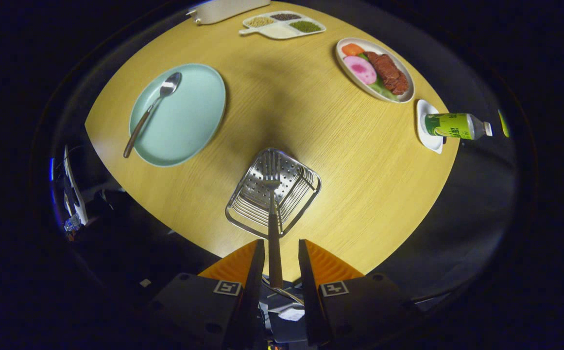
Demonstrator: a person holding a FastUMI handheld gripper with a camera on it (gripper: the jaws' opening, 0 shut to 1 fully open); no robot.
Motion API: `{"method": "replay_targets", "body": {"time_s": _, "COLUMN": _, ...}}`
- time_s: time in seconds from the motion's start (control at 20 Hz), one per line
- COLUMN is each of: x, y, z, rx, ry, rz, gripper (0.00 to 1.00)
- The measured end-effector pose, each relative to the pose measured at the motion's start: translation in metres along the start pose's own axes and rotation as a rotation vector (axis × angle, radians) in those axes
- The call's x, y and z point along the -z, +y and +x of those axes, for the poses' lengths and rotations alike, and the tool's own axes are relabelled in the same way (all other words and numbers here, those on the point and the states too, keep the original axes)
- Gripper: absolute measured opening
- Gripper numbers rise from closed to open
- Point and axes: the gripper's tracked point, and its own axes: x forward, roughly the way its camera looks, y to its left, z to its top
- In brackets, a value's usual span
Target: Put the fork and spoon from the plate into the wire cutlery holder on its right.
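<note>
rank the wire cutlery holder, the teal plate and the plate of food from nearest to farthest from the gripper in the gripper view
The gripper has the fork between its fingers; the fork's handle sits against one finger with a gap to the other.
1. Wire cutlery holder: just ahead of the fingers, under the fork's tines.
2. Teal plate: beyond the holder to its left, with the spoon on it.
3. Plate of food: far right, beyond the holder.

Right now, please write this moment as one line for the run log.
gripper: fork between fingers, grip unclear | fork head over wire holder | spoon on green plate | spoon step not yet done
</note>
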Motion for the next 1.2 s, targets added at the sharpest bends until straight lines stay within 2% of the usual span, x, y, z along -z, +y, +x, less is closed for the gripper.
{"method": "replay_targets", "body": {"time_s": 0.15, "x": -0.025, "y": 0.015, "z": -0.027, "rx": 0.003, "ry": -0.246, "rz": 0.092, "gripper": 0.47}}
{"method": "replay_targets", "body": {"time_s": 0.3, "x": -0.050, "y": 0.051, "z": -0.049, "rx": -0.050, "ry": -0.440, "rz": 0.192, "gripper": 0.52}}
{"method": "replay_targets", "body": {"time_s": 0.35, "x": -0.059, "y": 0.066, "z": -0.054, "rx": -0.066, "ry": -0.491, "rz": 0.213, "gripper": 0.57}}
{"method": "replay_targets", "body": {"time_s": 0.5, "x": -0.084, "y": 0.122, "z": -0.052, "rx": -0.125, "ry": -0.590, "rz": 0.252, "gripper": 0.61}}
{"method": "replay_targets", "body": {"time_s": 0.75, "x": -0.118, "y": 0.204, "z": -0.023, "rx": -0.220, "ry": -0.596, "rz": 0.292, "gripper": 0.79}}
{"method": "replay_targets", "body": {"time_s": 0.85, "x": -0.132, "y": 0.223, "z": -0.009, "rx": -0.237, "ry": -0.589, "rz": 0.314, "gripper": 0.79}}
{"method": "replay_targets", "body": {"time_s": 1.2, "x": -0.155, "y": 0.241, "z": 0.053, "rx": -0.184, "ry": -0.524, "rz": 0.322, "gripper": 0.80}}
